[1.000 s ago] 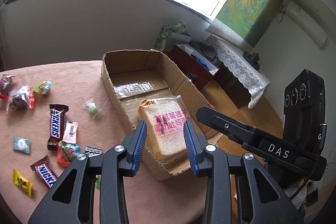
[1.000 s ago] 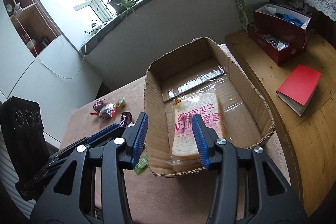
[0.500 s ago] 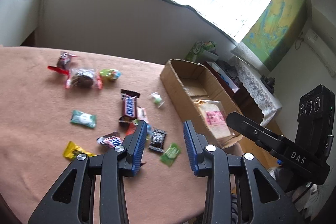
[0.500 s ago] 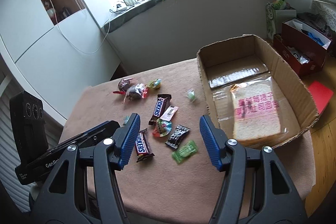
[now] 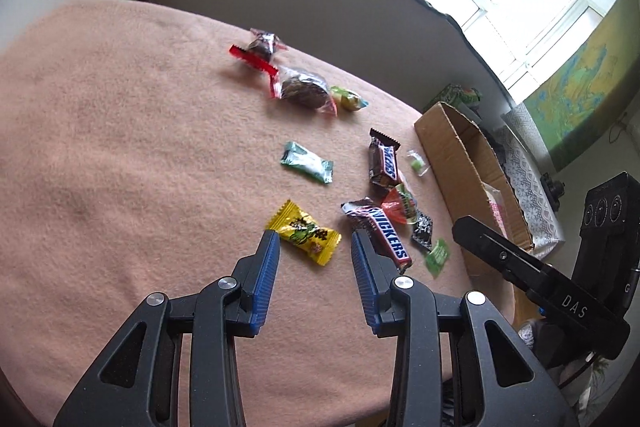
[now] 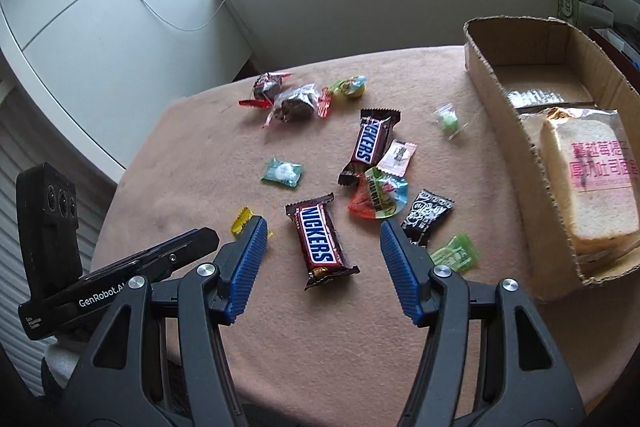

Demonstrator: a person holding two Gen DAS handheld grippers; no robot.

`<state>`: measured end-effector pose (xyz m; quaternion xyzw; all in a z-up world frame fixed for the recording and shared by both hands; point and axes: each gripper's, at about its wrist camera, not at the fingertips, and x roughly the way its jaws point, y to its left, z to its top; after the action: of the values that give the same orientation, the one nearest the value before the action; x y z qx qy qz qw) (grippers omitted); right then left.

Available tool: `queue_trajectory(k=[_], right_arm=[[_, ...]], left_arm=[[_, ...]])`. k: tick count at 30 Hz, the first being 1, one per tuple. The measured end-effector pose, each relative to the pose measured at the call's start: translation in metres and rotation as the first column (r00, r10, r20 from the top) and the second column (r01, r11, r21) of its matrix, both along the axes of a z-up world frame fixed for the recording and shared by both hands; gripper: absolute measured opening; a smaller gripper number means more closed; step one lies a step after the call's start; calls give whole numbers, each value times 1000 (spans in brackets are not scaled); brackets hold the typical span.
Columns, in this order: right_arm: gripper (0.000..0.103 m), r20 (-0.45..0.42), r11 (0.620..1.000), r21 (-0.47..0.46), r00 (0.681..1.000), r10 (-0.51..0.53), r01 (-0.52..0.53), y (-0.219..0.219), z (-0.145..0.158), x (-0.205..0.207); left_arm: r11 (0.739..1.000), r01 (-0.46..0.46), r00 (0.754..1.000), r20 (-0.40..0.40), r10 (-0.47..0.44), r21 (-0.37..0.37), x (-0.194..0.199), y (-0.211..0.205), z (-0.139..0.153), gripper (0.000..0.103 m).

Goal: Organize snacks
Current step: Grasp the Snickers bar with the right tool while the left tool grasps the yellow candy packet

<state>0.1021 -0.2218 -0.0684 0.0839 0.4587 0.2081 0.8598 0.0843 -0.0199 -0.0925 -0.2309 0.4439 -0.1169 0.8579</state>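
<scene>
Several wrapped snacks lie on the pink tablecloth (image 5: 120, 155). My left gripper (image 5: 314, 241) is open and empty, just above a yellow candy packet (image 5: 305, 235). A Snickers bar (image 5: 380, 233) lies to its right. My right gripper (image 6: 323, 229) is open and empty, wide around the near Snickers bar (image 6: 319, 241). A second Snickers bar (image 6: 370, 143) lies further back. A cardboard box (image 6: 516, 131) at the right holds a bagged bread loaf (image 6: 588, 175).
Other snacks are a teal packet (image 6: 282, 173), a black packet (image 6: 426, 215), a green packet (image 6: 456, 253), a jelly cup (image 6: 378, 193) and red-ended cakes (image 6: 294, 105). The table's near edge (image 6: 360, 399) is close below the grippers. A white cabinet (image 6: 100, 39) stands left.
Both grippers have pulled back from the box and swung left over the loose snacks. The bread stays in the box. The right gripper has opened wider.
</scene>
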Motion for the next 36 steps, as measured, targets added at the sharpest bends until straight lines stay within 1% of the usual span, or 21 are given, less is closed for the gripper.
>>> queue_trajectory(k=[5, 11, 14, 19, 22, 27, 29, 33, 35, 36], right_arm=[[62, -39, 999, -25, 999, 20, -21, 10, -20, 6], [62, -66, 999, -38, 997, 36, -38, 11, -32, 12], [61, -66, 999, -39, 997, 35, -38, 9, -33, 15], [54, -67, 998, -39, 996, 54, -56, 8, -34, 15], [48, -61, 995, -56, 995, 80, -83, 13, -35, 14], [47, -57, 990, -93, 993, 105, -110, 23, -40, 17], [45, -56, 989, -96, 992, 111, -116, 26, -41, 19], [45, -58, 986, -108, 991, 122, -128, 31, -43, 24], [43, -56, 984, -117, 990, 129, -135, 32, -43, 25], [43, -55, 983, -121, 990, 133, -139, 33, -43, 25]], left_arm=[[1000, 15, 999, -39, -16, -18, 6, -2, -15, 36], [999, 35, 998, -43, -35, 7, 18, -11, -21, 36], [999, 37, 999, -35, -36, 36, 25, -15, -20, 36], [994, 61, 998, -22, -59, 93, 32, -24, -18, 36], [986, 86, 996, -9, -86, 145, 27, -30, -16, 36], [964, 107, 994, 5, -111, 244, 17, -39, -19, 36], [961, 106, 994, 5, -111, 256, 18, -41, -18, 32], [950, 106, 993, 13, -115, 293, 20, -42, -19, 29], [943, 112, 992, 17, -123, 313, 19, -42, -19, 24], [941, 115, 992, 20, -128, 317, 19, -41, -20, 24]])
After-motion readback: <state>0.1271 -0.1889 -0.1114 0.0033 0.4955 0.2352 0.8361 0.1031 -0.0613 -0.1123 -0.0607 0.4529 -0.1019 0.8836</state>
